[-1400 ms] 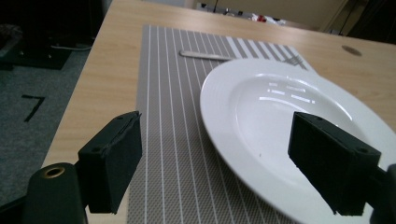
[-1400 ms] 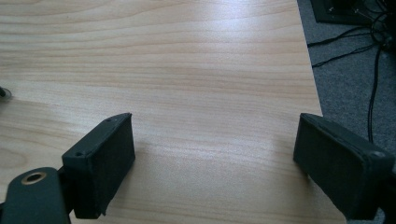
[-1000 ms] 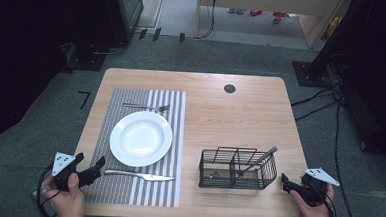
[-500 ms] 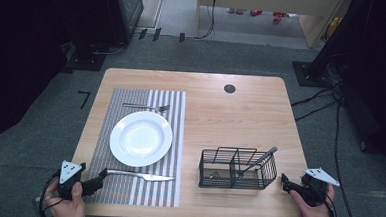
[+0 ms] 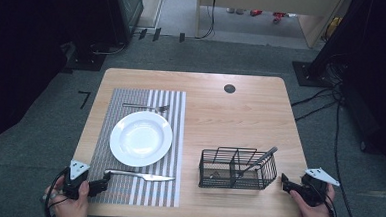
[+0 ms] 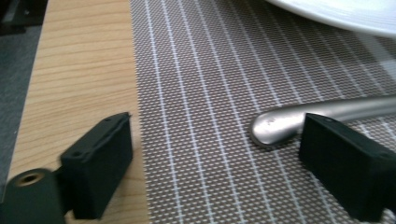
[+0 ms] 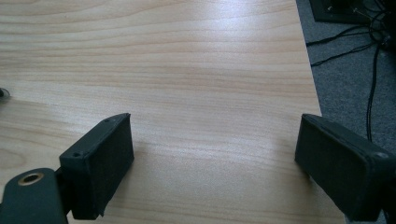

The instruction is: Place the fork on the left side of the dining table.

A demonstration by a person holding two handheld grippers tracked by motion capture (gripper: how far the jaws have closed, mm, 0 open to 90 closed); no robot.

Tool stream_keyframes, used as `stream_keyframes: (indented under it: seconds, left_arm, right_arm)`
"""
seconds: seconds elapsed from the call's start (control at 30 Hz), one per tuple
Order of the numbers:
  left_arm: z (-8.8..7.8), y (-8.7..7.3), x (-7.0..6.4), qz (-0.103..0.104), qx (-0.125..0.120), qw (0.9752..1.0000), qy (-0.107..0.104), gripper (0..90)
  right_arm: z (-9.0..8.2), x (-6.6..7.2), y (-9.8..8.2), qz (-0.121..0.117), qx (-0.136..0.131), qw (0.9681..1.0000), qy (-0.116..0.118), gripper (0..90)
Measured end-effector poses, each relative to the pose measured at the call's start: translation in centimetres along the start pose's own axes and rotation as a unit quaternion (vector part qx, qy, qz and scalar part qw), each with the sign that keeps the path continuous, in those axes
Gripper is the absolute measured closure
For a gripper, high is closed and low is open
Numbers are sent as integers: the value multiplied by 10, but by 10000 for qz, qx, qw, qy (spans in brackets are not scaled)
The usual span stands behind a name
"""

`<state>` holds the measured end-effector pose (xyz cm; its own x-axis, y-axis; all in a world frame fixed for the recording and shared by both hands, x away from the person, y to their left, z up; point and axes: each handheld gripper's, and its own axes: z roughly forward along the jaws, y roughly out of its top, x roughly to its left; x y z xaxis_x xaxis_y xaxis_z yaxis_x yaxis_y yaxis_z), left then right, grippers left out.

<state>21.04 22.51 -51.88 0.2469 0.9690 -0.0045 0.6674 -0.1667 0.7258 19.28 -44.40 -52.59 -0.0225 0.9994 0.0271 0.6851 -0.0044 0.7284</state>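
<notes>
Fingers: left gripper (image 6: 212,154) wide, now drawn back beside the silver metal knife's (image 6: 327,112) handle; right gripper (image 7: 215,163) wide, unmoved.
Meaning: knife apparently placed.

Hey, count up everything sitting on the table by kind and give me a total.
Placemat: 1
Plate: 1
Fork: 1
Knife: 1
Wire basket: 1
Utensil in the basket, kind unclear: 1
Total: 6

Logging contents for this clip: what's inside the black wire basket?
In the wire basket, one long metal utensil leans in the right compartment, handle poking above the rim. Something small lies on the left compartment's floor, too small to identify. The utensil's lower end is obscured by the wires.
</notes>
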Motion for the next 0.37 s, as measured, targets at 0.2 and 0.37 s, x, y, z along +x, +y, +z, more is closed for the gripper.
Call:
stream_keyframes:
  seconds: [0.2,0.37]
  left_arm:
    - [0,0,0,-7,7,10000,2,76]
    - [0,0,1,0,12,10000,-3,76]
  right_arm:
    - [0,0,0,-1,2,10000,3,115]
    - [0,0,0,-3,6,10000,7,115]
